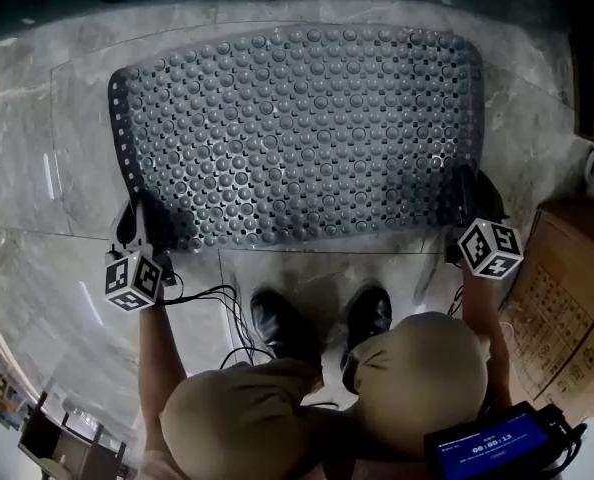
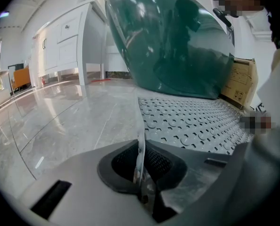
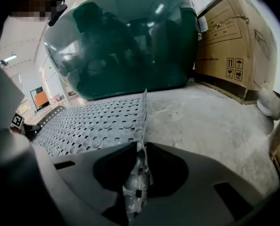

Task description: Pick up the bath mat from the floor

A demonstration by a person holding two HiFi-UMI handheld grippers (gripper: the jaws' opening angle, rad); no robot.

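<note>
bath mat (image 1: 297,133): spread on the marble floor (image 1: 37,158), just beyond the shoes | left gripper (image 1: 140,226): pressed together on its near-left corner | right gripper (image 1: 474,206): near-right corner pinched between the jaws

Handling pictograms on cardboard box (image 3: 234,46)

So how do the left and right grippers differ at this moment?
The left gripper pinches the near left corner of the bath mat; the right gripper pinches its near right corner. The left gripper has bare glossy floor beside it; the right gripper has a cardboard box beside it. Both have their jaws shut on the mat's edge, which stands up between them.
</note>
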